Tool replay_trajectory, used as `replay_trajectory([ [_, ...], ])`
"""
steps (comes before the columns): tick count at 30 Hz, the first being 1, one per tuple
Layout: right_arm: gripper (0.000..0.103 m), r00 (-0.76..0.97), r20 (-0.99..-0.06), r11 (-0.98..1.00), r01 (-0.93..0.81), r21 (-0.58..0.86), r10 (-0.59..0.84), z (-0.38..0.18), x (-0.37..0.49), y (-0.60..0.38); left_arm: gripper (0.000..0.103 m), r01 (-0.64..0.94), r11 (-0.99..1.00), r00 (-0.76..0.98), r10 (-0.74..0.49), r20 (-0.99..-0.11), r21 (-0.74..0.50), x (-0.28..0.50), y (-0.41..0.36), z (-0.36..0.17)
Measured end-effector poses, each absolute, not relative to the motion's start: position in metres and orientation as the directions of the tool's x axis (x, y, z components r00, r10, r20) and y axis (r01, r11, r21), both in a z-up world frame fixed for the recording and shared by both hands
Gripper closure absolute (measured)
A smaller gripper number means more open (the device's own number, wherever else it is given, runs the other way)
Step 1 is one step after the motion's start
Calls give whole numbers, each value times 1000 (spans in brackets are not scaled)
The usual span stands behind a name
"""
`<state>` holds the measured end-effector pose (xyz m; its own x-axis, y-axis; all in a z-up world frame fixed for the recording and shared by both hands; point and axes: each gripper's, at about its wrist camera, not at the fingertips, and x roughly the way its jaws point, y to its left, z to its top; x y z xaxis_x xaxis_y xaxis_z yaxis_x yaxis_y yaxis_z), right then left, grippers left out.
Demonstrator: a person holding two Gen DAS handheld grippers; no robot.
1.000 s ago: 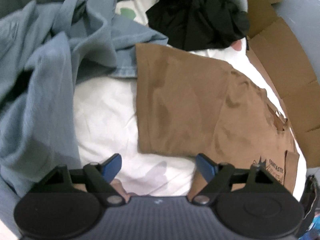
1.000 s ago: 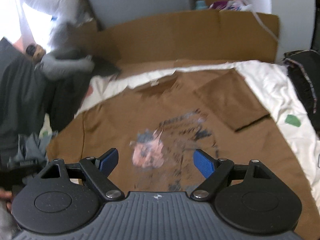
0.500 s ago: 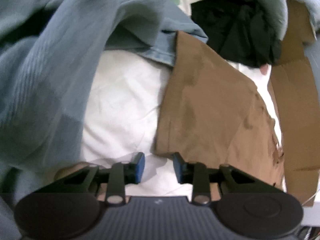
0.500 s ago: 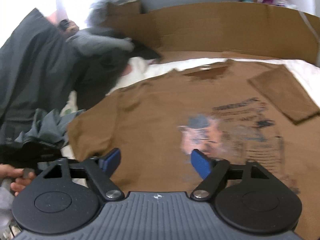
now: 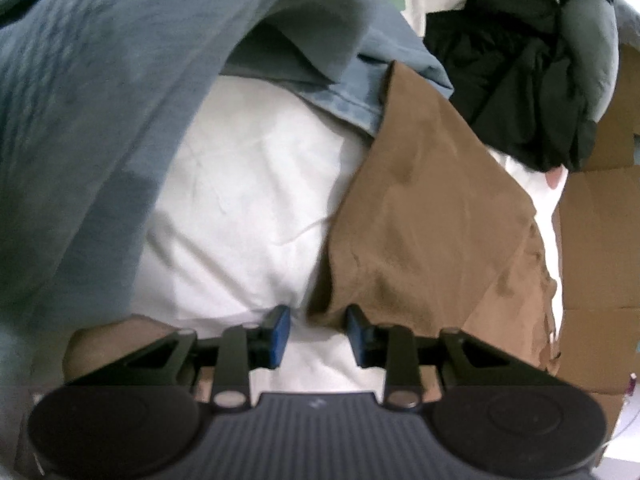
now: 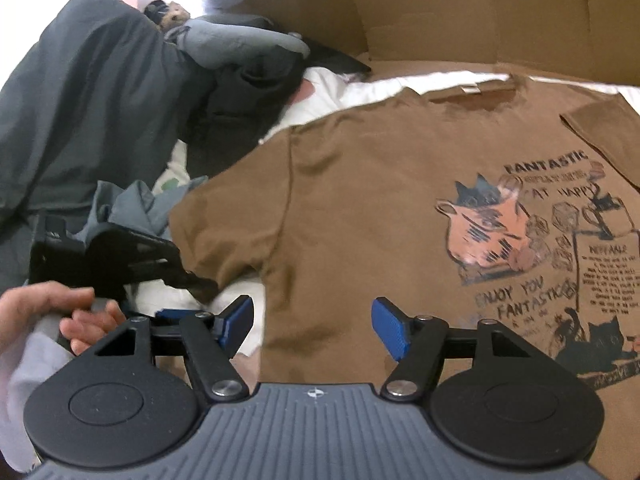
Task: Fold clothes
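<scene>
A brown T-shirt [image 6: 360, 200] with a cat print lies flat, front up, on the white sheet [image 5: 248, 200]. Its left sleeve [image 5: 420, 208] is spread out to the side. My left gripper [image 5: 318, 332] points down at that sleeve's lower corner. Its jaws stand narrow and are opening a little; the cloth's corner lies at the tips between them, with sheet showing in the gap. In the right wrist view a hand [image 6: 60, 308] holds the left gripper [image 6: 200, 280] beside the sleeve hem. My right gripper [image 6: 312, 324] hangs open over the shirt's side below the armpit, holding nothing.
A blue-grey garment [image 5: 100, 120] is heaped left of the sleeve, and a black garment [image 5: 512, 80] lies beyond it. A dark grey jacket [image 6: 80, 100] and a grey plush toy [image 6: 232, 40] fill the far left. Cardboard [image 6: 440, 12] stands behind the shirt's collar.
My left gripper sank toward the sleeve's corner, rolled, and narrowed its jaws from wide. My right gripper slid left from over the print to the shirt's side near the sleeve.
</scene>
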<state>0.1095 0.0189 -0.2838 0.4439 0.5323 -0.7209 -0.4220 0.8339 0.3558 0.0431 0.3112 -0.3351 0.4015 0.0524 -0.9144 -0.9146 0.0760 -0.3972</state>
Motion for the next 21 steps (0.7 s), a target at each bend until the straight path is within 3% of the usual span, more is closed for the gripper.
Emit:
replay_trajectory([
  [3,31,441,-733,845,-395,360,518,-290,112,13,56,-919,79,392,63,-918,-387,49,307,-332],
  [7,31,438,-737,848,-383,366,516,-292,112,11,56,-930,58,365,45,-930,-363,53,308,-330],
  [9,31,436,-734,845,-386,369,520,-292,111,12,58,-930,39,368,28,-929,-367,50,310,-330],
  [13,31,430,-732,839,-397,371,528,-293,109,13,72,-911,-6,413,-29,-910,-413,35,313,-326],
  [21,31,424,-739,843,-383,378,524,-297,113,12,75,-902,-30,431,-14,-902,-431,7,308,-314],
])
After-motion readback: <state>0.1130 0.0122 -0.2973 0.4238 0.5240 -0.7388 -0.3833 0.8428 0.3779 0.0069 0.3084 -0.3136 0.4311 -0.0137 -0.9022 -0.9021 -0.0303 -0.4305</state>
